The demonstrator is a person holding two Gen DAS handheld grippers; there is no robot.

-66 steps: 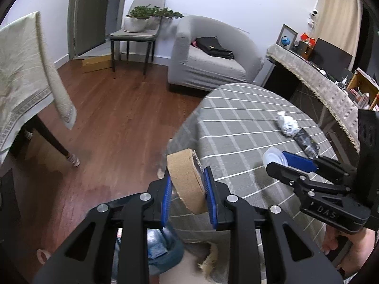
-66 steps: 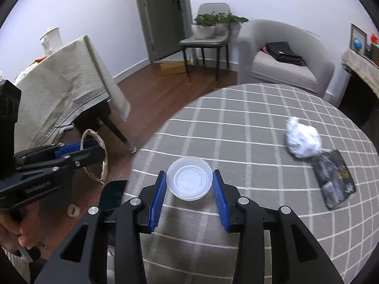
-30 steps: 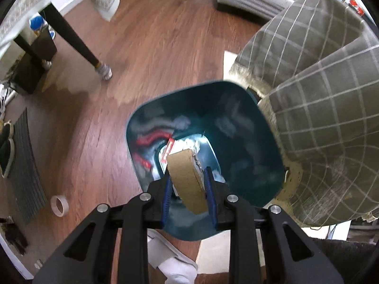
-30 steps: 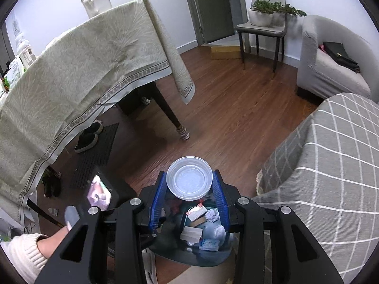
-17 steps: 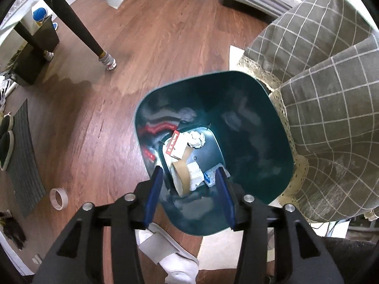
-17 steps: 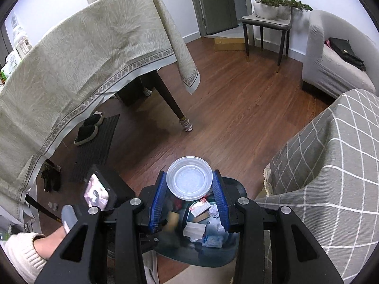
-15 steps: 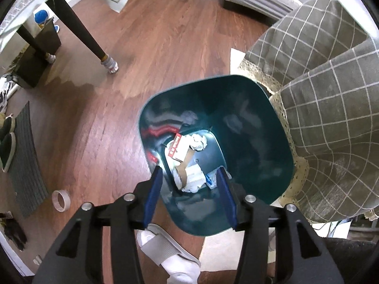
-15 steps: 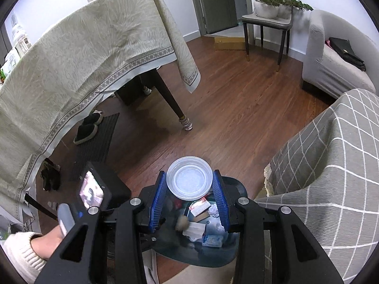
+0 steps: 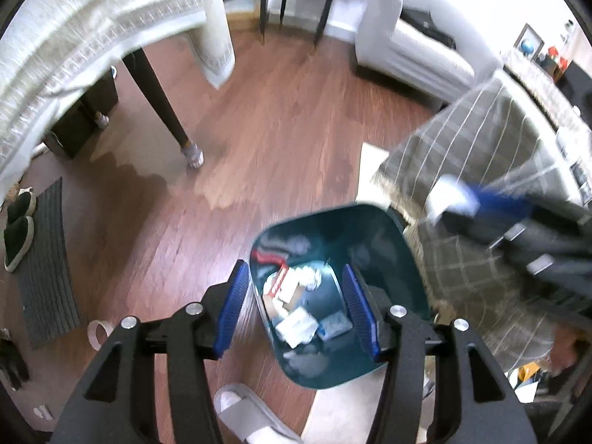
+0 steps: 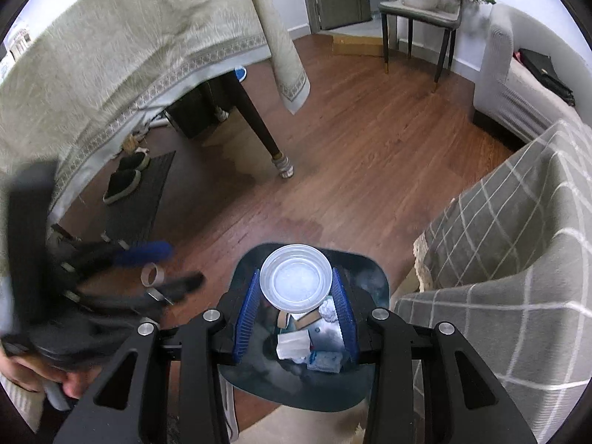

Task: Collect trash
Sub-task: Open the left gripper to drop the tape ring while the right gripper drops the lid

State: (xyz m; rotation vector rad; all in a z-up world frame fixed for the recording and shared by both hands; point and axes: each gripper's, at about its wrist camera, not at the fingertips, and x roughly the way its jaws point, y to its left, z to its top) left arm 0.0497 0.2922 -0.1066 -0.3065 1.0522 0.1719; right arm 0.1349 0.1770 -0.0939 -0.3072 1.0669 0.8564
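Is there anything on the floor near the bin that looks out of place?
Yes. A tape roll lies loose on the wooden floor, outside the teal bin, though other trash sits inside. A pale patch on the boards looks like a stain or wear.

The bin stands on the floor, just beside the cloth-draped worktop to its right. Scraps lie in the bin's bottom, and the lid hangs above its opening. A tape roll lies on the floor left of the bin, with a mat and slippers farther left.
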